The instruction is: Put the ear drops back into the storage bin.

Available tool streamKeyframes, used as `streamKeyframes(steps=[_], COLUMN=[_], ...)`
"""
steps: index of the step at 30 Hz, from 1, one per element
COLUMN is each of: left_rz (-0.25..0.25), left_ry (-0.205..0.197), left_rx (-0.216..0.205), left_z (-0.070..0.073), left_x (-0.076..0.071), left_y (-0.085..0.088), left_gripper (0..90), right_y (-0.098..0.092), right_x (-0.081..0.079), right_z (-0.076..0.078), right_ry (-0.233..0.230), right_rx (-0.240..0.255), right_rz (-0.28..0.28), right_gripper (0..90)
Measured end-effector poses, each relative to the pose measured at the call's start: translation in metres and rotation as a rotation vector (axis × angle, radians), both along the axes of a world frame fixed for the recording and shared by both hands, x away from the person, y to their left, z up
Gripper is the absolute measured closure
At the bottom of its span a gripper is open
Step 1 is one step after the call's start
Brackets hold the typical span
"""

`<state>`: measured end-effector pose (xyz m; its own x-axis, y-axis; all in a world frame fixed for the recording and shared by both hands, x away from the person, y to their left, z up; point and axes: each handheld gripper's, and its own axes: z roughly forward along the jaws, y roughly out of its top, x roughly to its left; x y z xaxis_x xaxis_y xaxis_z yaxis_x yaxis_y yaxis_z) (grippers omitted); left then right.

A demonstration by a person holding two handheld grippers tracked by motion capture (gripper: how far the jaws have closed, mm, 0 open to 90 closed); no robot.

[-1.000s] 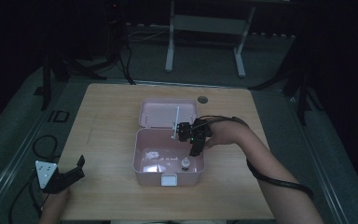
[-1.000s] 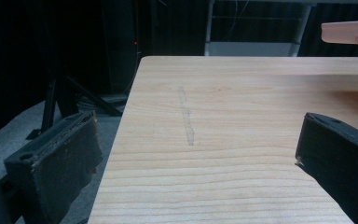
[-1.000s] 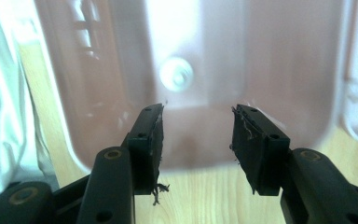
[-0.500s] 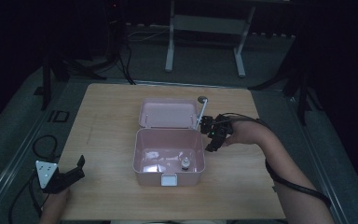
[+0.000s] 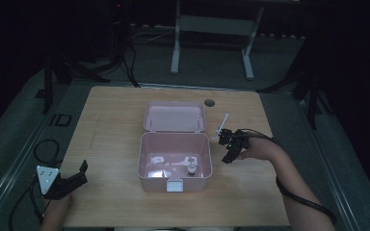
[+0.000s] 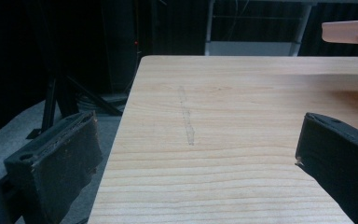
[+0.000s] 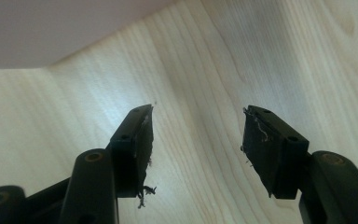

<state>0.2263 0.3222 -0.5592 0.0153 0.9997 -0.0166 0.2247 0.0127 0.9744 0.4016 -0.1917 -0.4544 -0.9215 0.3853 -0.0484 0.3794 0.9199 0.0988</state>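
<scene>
At lower left, the left hand-held gripper [image 5: 79, 174] rested at the desk [image 5: 115, 115] edge, jaws wide apart and empty, apparently parked. At center, the pink box [image 5: 174, 155] sat with its lid laid back. Right of it, the right hand-held gripper [image 5: 227, 155] hovered, jaws parted, nothing between them; 1 thin white stick [image 5: 222, 126] beside it slanted toward upper right.

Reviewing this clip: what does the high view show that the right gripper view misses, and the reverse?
High view alone: the open pink box with its lid laid back, a small bottle-like item inside, the left gripper at the table's near-left corner, and a thin white stick beside the right gripper.

Right gripper view alone: its jaws parted with nothing between, frayed pads.

Both: the wooden table and the box.
</scene>
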Motion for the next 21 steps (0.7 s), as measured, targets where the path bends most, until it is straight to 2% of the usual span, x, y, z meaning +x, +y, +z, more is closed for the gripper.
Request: streamKeyframes(steps=[4,6,8,10,14,17,21], left_rz=[0.001,0.000,0.001,0.001,-0.001,0.000,0.000], left_ry=[-0.001,0.001,0.001,0.001,0.001,0.001,0.001], left_rx=[0.001,0.002,0.003,0.003,0.003,0.002,0.003], left_z=[0.000,0.000,0.000,0.000,0.000,0.000,0.000], left_x=[0.000,0.000,0.000,0.000,0.000,0.000,0.000], left_y=[0.000,0.000,0.000,0.000,0.000,0.000,0.000], left_gripper=[0.3,0.3,0.3,0.3,0.3,0.3,0.3], right_y=[-0.014,-0.020,-0.025,-0.031,-0.044,-0.054,-0.062], right_x=[0.004,0.005,0.004,0.003,0.001,-0.002,-0.006], right_z=[-0.014,-0.019,-0.021,-0.023,-0.026,-0.031,-0.041], right_ry=[-0.004,-0.010,-0.037,-0.054,-0.094,-0.151,-0.242], right_rx=[0.028,0.051,0.075,0.123,0.250,0.329,0.350], right_rz=[-0.067,-0.098,-0.132,-0.170,-0.227,-0.279,-0.352], right_gripper=[38.4,31.2,26.0,18.7,13.4,12.5,11.0])
